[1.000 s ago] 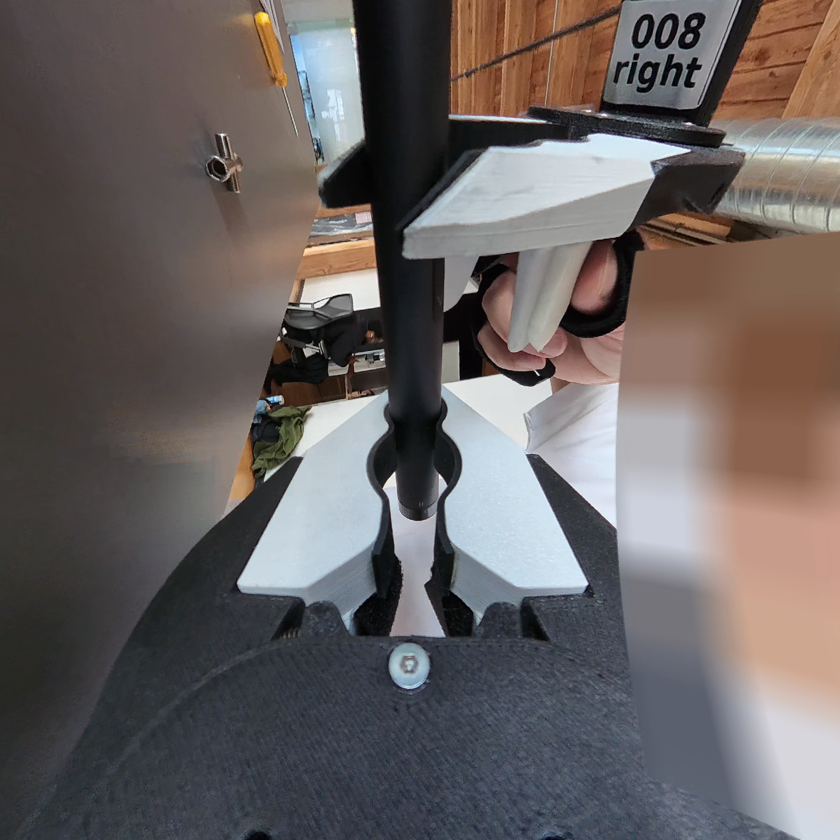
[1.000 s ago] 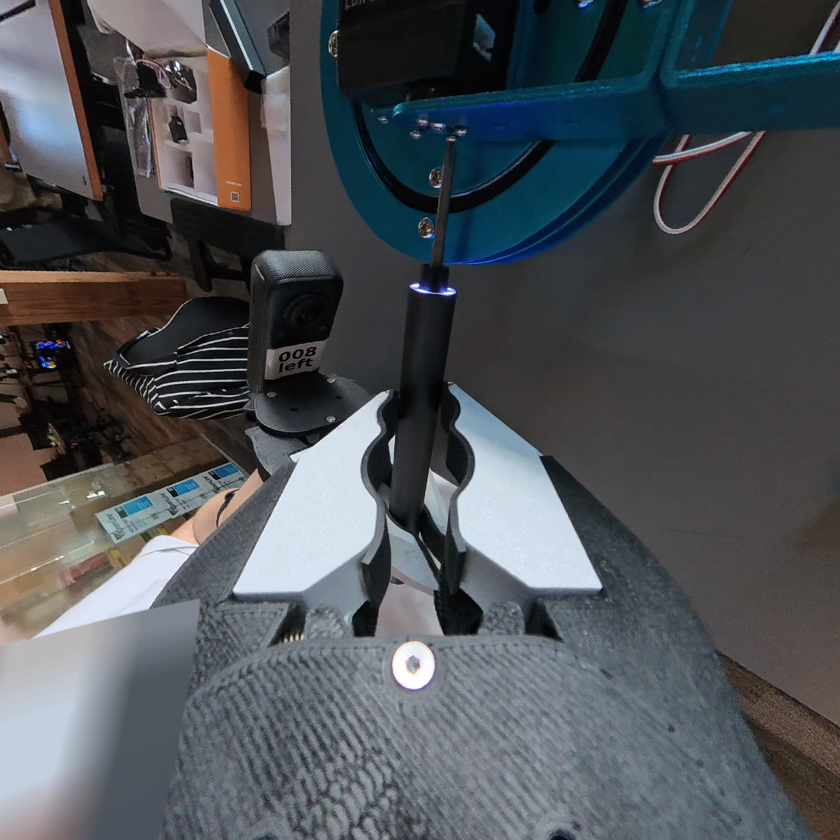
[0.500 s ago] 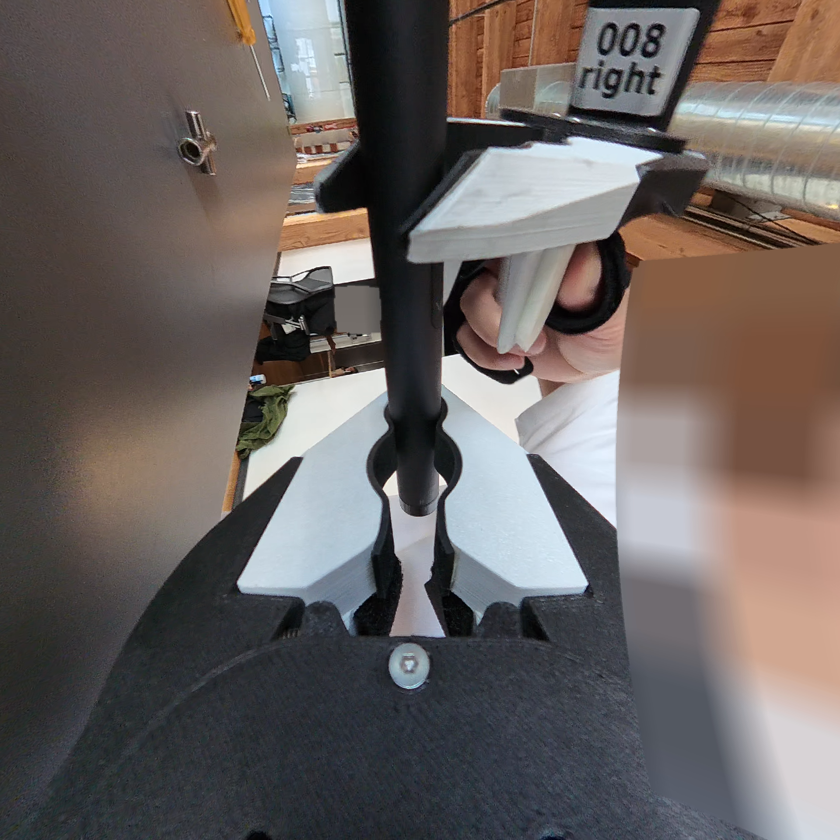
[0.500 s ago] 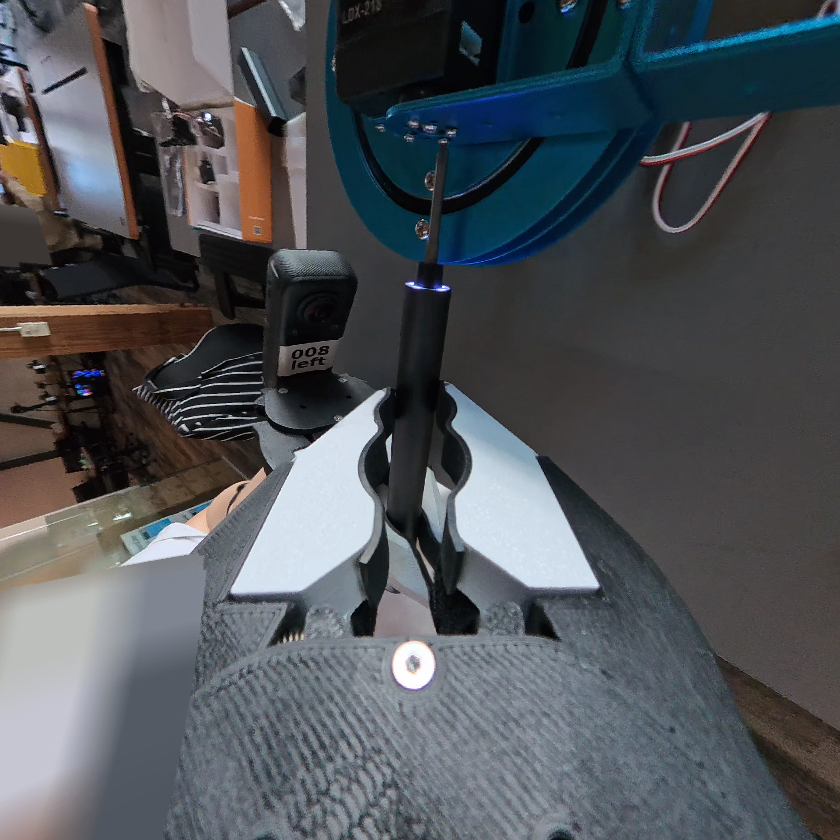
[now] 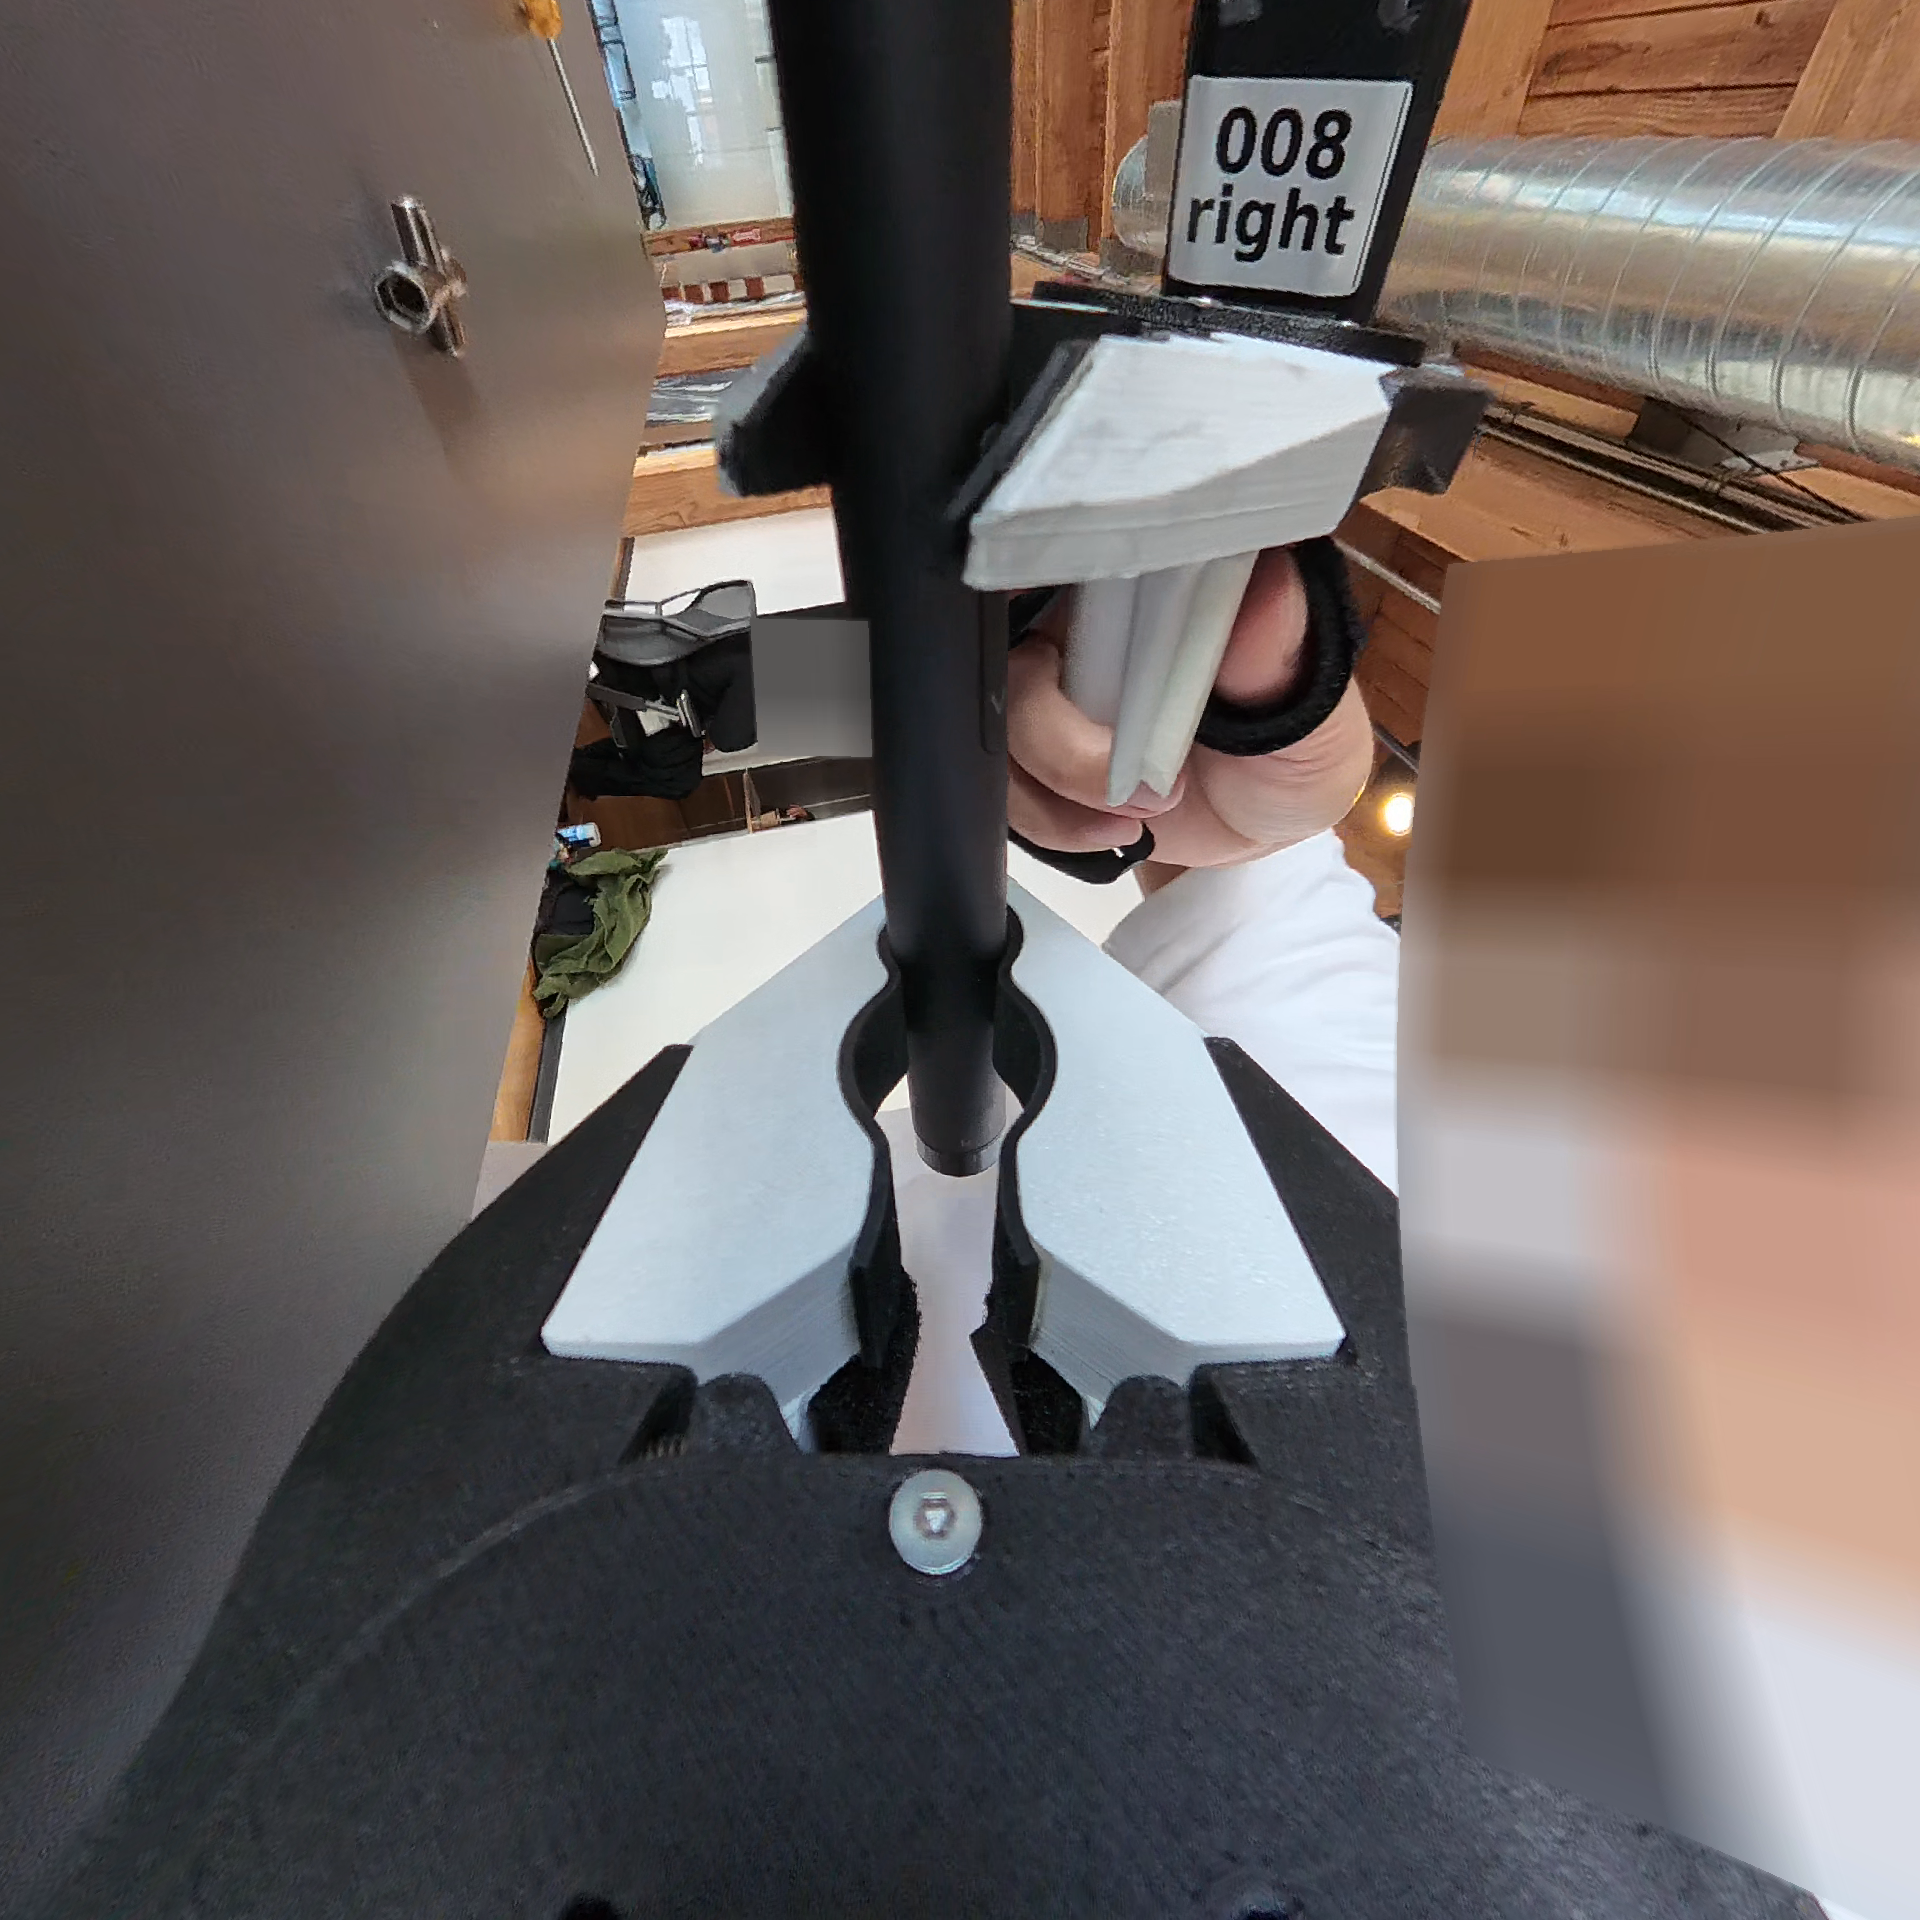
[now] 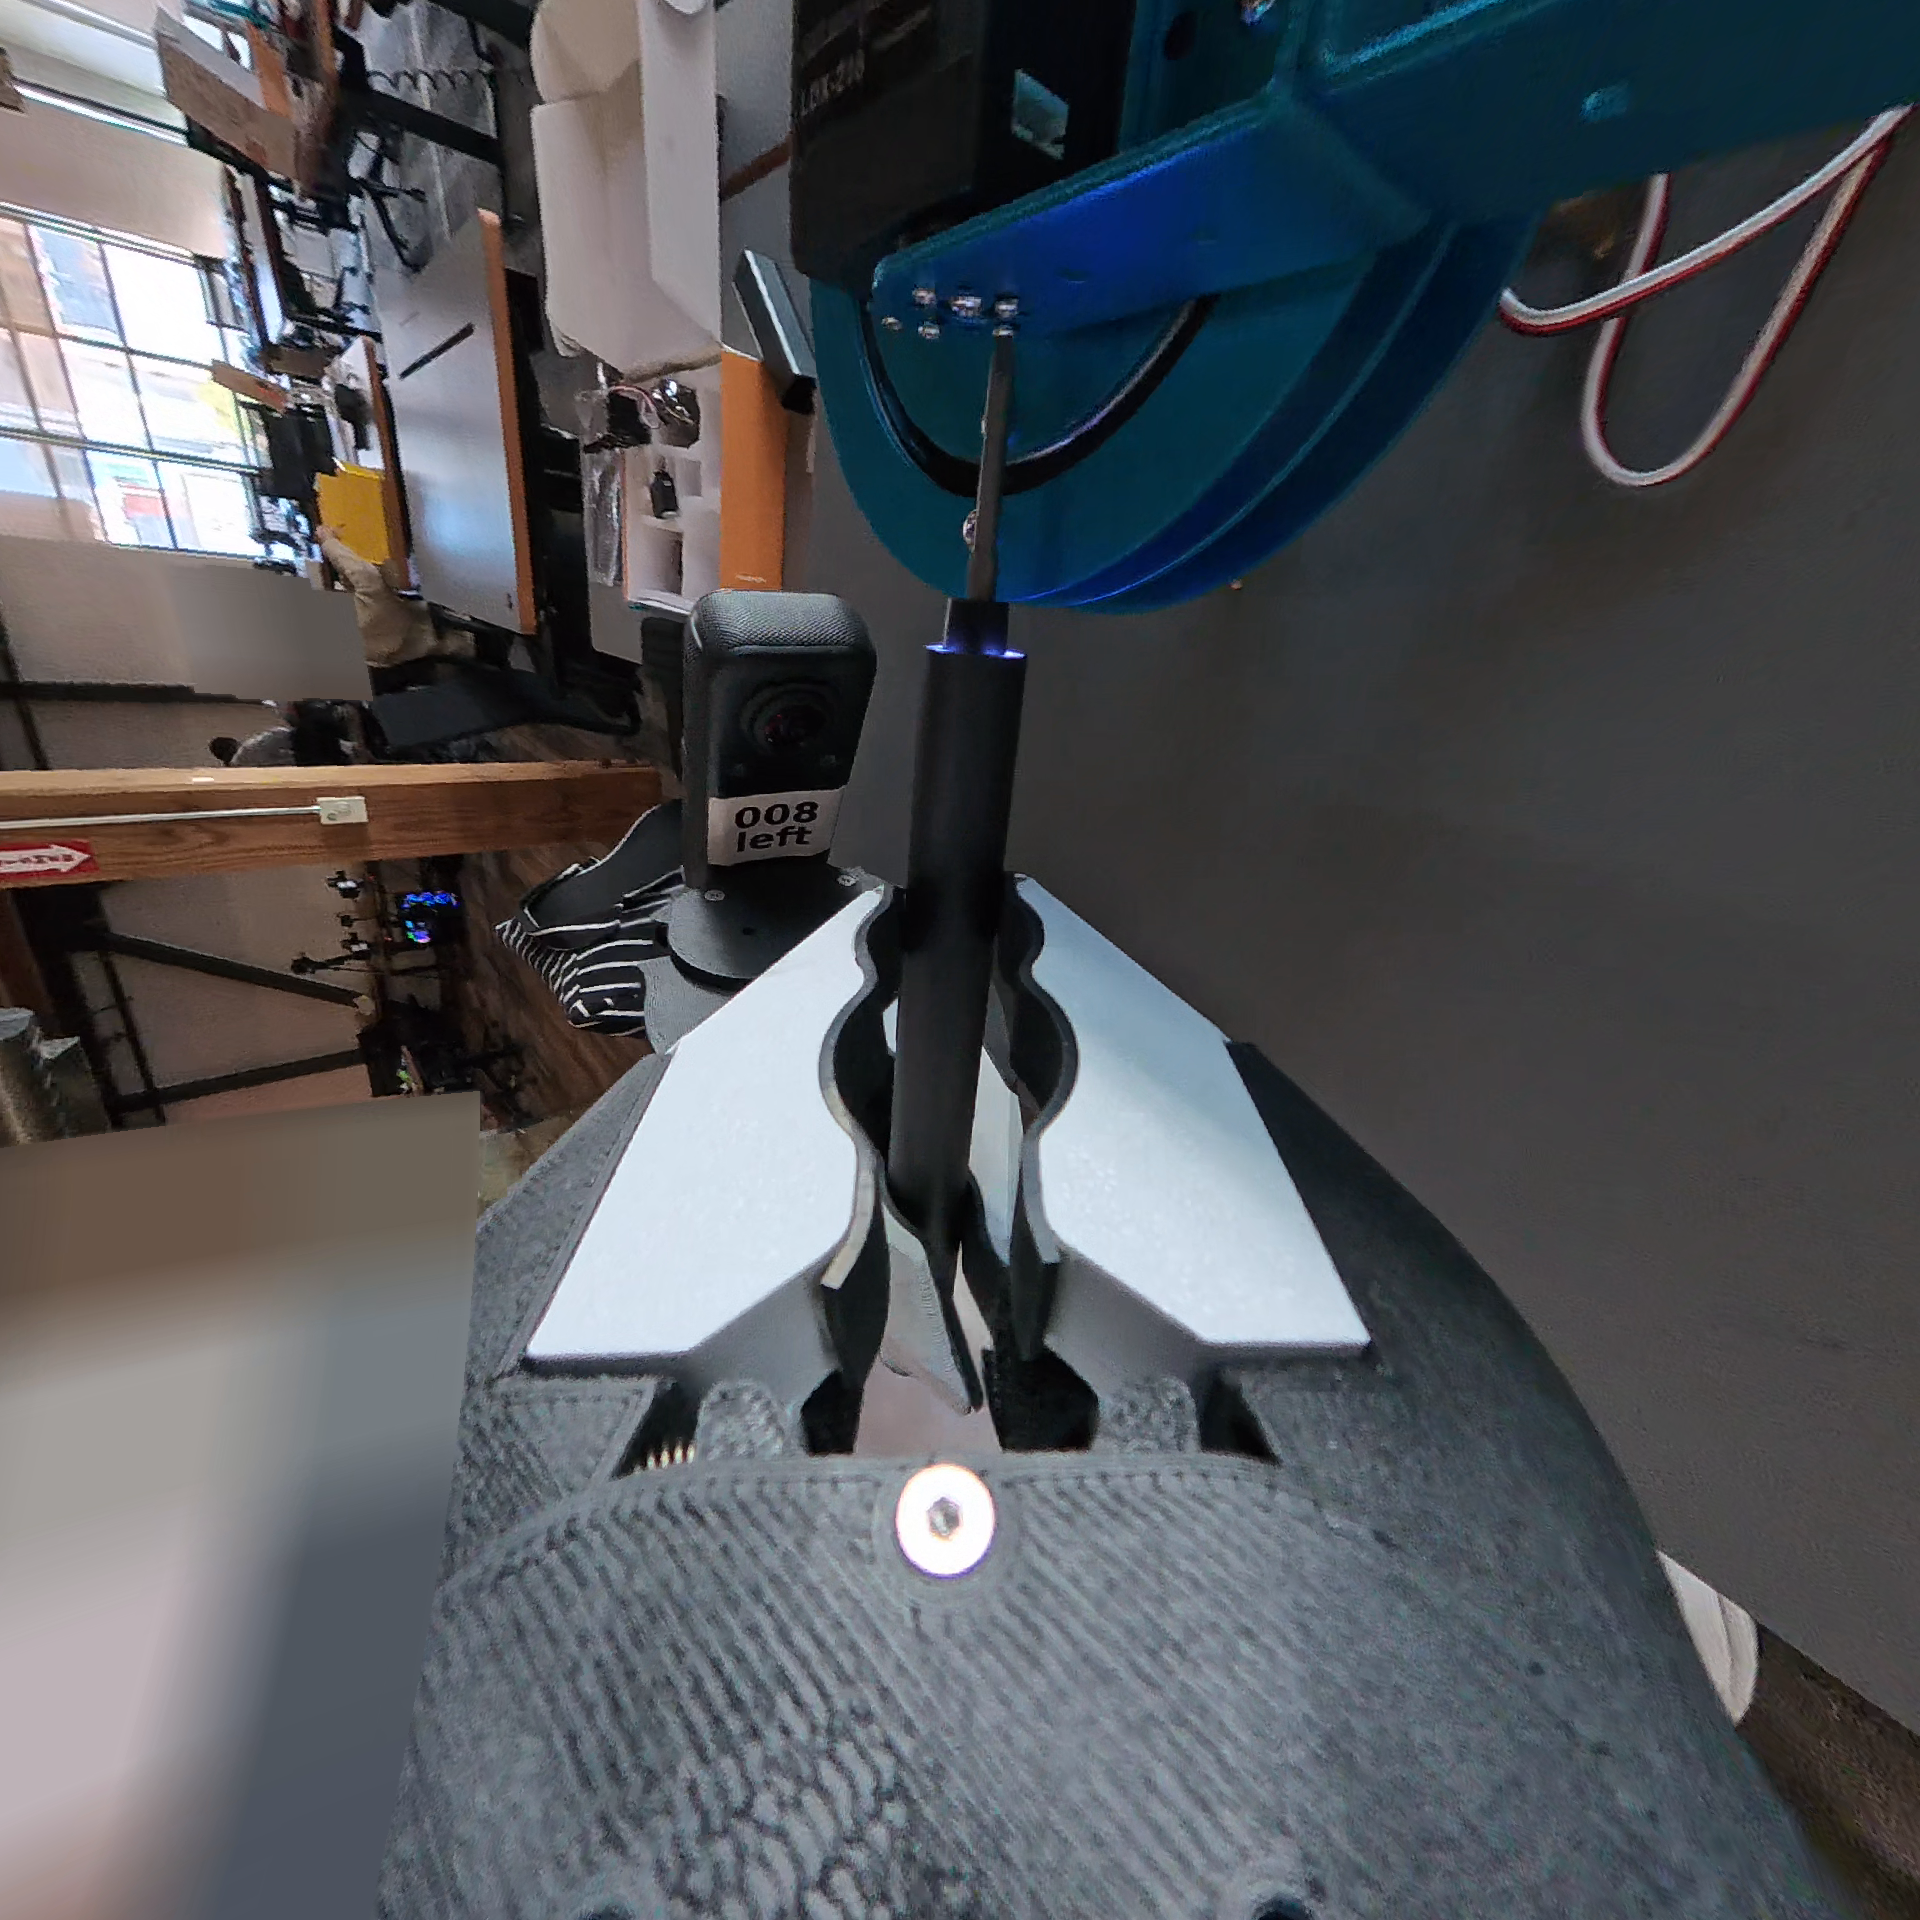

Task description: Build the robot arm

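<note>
A black powered screwdriver [image 6: 951, 935] is held by both grippers. My right gripper [image 6: 954, 894] is shut on its body. Its thin bit [image 6: 987, 457] points at a row of small screws on a blue arm [image 6: 1195, 260] of a round blue frame [image 6: 1143, 540]. My left gripper [image 5: 945, 935] is shut on the screwdriver's rear end [image 5: 951, 1039]. In the left wrist view the right gripper [image 5: 935, 457] grips the same tool farther up, with a hand [image 5: 1143, 769] on its handle. The left gripper's camera [image 6: 774, 717] shows in the right wrist view.
A grey panel [image 5: 260, 727] with a metal bolt [image 5: 421, 281] stands close on the left. The blue frame lies against a grey surface [image 6: 1455, 935] with red and white wires [image 6: 1662, 416]. A black block [image 6: 904, 114] sits in the frame. A silver duct [image 5: 1662, 291] runs behind. Some 9 cm of space lies between my two pairs of fingers.
Both grippers have shifted and tilted together with the screwdriver. The blue frame looks nearer. The bit stays at the same screw row, and both grips are unchanged.
</note>
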Available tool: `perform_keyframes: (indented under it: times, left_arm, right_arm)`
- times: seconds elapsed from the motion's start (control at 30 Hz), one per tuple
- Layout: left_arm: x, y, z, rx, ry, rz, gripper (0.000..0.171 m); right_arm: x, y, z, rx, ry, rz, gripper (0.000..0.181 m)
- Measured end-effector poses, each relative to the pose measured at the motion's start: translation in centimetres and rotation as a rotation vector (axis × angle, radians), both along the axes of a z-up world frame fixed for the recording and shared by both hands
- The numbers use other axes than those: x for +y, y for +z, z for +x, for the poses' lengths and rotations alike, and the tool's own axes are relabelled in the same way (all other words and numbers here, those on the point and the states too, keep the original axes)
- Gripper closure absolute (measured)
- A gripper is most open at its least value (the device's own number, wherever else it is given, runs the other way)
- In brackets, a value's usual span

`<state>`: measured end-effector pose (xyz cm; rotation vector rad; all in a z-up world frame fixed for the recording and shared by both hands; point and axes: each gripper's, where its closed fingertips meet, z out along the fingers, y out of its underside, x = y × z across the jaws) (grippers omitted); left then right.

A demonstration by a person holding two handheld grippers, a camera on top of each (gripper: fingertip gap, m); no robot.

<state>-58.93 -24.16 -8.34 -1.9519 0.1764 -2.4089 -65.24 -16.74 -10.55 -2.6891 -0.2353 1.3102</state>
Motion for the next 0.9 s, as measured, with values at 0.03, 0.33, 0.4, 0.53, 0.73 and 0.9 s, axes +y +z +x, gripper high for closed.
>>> perform_keyframes:
  times: [0.03,0.33,0.4,0.53,0.73,0.9]
  left_arm:
    - [-0.1,-0.1,0.0,0.006,-0.003,0.007,0.164]
    - [-0.4,-0.4,0.2,0.052,-0.02,0.041,0.164]
    - [-0.2,-0.5,0.4,0.057,-0.015,0.037,0.164]
    - [0.1,-0.6,0.5,0.062,-0.005,0.03,0.164]
    - [0.4,-0.9,0.7,0.067,0.005,0.022,0.164]
    - [0.4,-0.7,0.7,0.063,0.012,0.024,0.164]
  right_arm:
    - [-0.1,0.1,0.0,0.022,-0.008,-0.002,0.165]
    - [-0.4,0.7,0.3,0.166,-0.009,0.032,0.165]
    - [-0.1,0.5,0.4,0.182,-0.017,0.031,0.165]
    - [0.2,0.4,0.5,0.199,-0.018,0.031,0.164]
    - [0.4,0.1,0.7,0.211,-0.015,0.026,0.164]
    - [0.4,0.3,0.7,0.226,-0.021,0.025,0.164]
